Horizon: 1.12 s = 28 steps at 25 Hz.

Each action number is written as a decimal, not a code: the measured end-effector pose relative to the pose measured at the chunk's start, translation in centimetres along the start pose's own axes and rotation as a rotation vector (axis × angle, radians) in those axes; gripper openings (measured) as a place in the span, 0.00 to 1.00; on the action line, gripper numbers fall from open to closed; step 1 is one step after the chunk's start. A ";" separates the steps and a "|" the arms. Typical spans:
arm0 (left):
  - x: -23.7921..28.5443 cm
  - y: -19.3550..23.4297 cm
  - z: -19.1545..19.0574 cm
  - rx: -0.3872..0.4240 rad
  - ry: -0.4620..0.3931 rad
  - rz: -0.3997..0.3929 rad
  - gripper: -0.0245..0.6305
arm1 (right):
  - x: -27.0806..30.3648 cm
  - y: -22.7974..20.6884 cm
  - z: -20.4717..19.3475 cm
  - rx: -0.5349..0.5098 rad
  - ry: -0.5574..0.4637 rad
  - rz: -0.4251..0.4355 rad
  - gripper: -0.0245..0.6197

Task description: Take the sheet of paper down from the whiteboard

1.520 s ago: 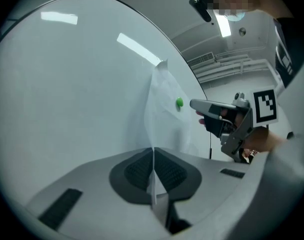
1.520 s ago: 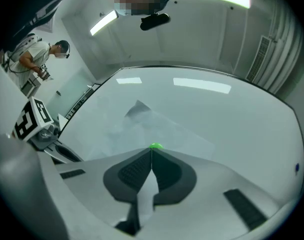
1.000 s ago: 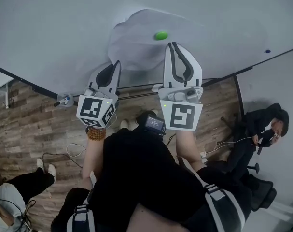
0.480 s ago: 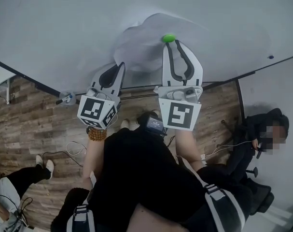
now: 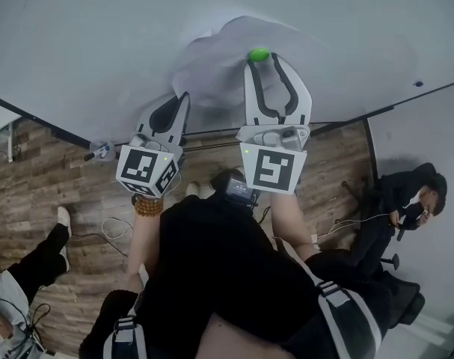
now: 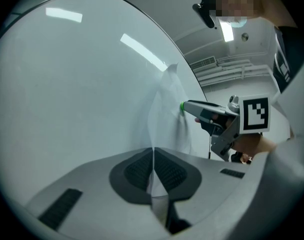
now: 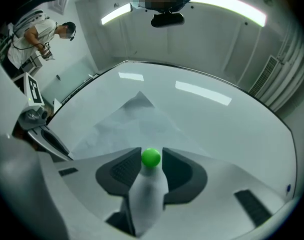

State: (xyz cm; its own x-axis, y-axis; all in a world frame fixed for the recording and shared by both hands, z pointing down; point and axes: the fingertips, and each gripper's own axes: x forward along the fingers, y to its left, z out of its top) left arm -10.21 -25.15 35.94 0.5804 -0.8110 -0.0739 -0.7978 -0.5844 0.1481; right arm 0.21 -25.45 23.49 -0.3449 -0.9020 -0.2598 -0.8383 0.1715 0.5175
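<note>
A crumpled white sheet of paper (image 5: 215, 69) (image 7: 131, 116) hangs on the whiteboard (image 5: 99, 36), held there by a round green magnet (image 5: 258, 54) (image 7: 151, 157). My left gripper (image 5: 184, 98) (image 6: 153, 156) is shut on the sheet's lower left edge, and the paper (image 6: 168, 109) runs between its pads. My right gripper (image 5: 261, 60) (image 7: 152, 153) has just been opening its jaws. It is open, with the magnet between its fingertips and the pads not pressing on it. The left gripper view shows the right gripper (image 6: 186, 105) at the magnet.
The whiteboard's dark lower frame (image 5: 54, 129) runs across the head view, with a marker (image 5: 99, 154) below it. On the wooden floor (image 5: 47, 200) a person (image 5: 406, 200) sits at the right, and another person's legs (image 5: 28, 275) and cables (image 5: 111, 234) are at the left.
The right gripper's jaws went from shut to wide apart and now straddle the green magnet instead of sitting just below it. The left gripper kept its hold on the paper.
</note>
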 end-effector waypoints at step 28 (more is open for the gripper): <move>0.0 -0.3 -0.2 -0.015 -0.005 0.028 0.06 | 0.6 0.0 0.0 0.051 -0.025 0.026 0.23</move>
State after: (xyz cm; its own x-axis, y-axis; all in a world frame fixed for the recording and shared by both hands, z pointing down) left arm -9.93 -24.95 36.09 0.5570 -0.8272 -0.0746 -0.8111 -0.5611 0.1651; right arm 0.04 -25.97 23.32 -0.3770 -0.8868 -0.2675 -0.8489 0.2154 0.4826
